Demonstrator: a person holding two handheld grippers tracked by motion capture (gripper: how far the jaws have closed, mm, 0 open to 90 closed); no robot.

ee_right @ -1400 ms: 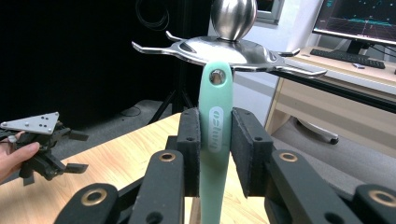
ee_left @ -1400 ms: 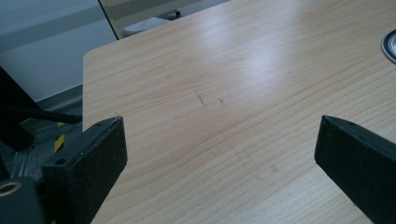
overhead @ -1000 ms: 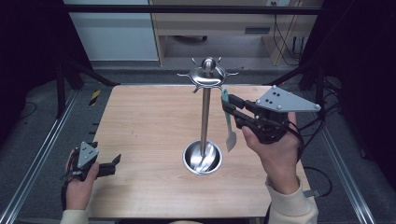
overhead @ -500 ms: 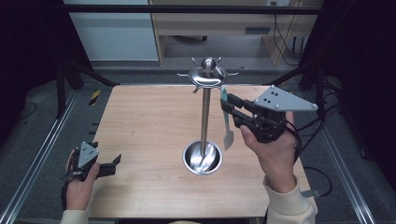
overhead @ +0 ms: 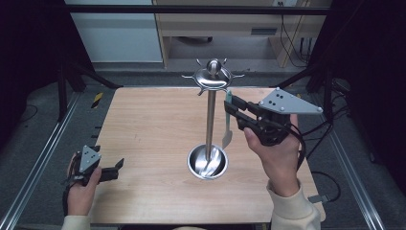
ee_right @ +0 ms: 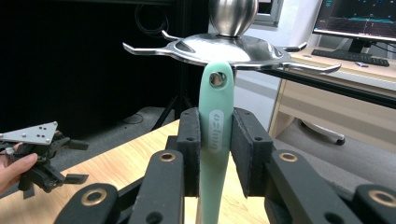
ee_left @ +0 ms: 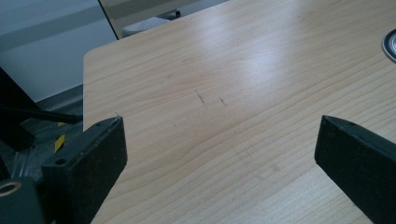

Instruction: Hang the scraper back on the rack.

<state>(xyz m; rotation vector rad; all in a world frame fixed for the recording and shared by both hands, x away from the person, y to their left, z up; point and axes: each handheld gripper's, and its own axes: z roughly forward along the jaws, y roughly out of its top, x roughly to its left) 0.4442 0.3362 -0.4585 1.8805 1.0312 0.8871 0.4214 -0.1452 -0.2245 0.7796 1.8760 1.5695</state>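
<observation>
We pinch the mint-green utensil (ee_right: 215, 135) between the right gripper (ee_right: 215, 140) fingers, its hanging hole just under the rack (ee_right: 229, 49) hooks. Next we lift and thread 1 hook. Left gripper (overhead: 103, 168) fingers spread, resting on the desk (overhead: 153, 129).

Both grippers, left gripper (overhead: 116, 166) and right gripper (overhead: 233, 110), are built of black jaws with brass-ringed pivot holes. A grey three-cornered plate dotted with screws is carried atop each. Black cables are trailed behind. Cream sleeves (overhead: 293, 211) are worn.
</observation>
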